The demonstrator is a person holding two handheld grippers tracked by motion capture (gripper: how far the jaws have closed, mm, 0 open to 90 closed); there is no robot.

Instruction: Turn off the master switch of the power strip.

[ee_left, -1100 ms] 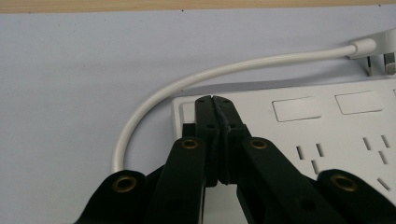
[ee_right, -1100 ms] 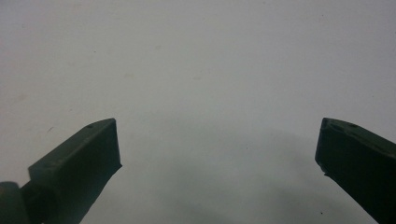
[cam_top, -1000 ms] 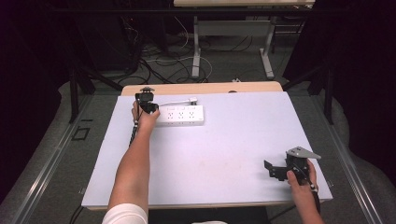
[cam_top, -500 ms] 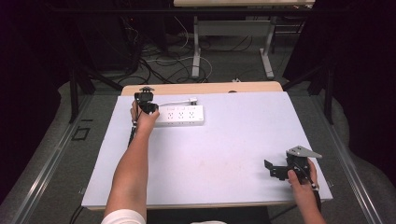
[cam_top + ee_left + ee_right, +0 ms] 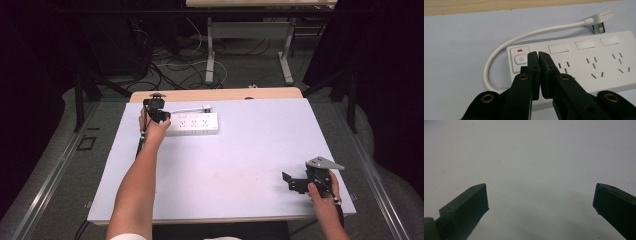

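A white power strip (image 5: 192, 123) lies near the table's far edge, its short cord curling round to a flat plug (image 5: 206, 107). My left gripper (image 5: 159, 116) hovers over the strip's left end. In the left gripper view its jaws (image 5: 538, 53) stand together with a hairline slit and nothing between them, having just eased apart a touch. Their tips sit just right of the power button (image 5: 521, 59), below a red light (image 5: 519, 50). My right gripper (image 5: 291, 181) rests at the near right, open over the bare table (image 5: 540, 192).
The white tabletop (image 5: 240, 155) has a wooden strip (image 5: 215, 94) along its far edge. Beyond it are a desk frame (image 5: 210, 55) and loose cables (image 5: 165, 65) on the floor. The strip's sockets (image 5: 594, 66) hold no plugs.
The left gripper has lifted slightly over the strip's switch end. The right hand has stayed where it was.
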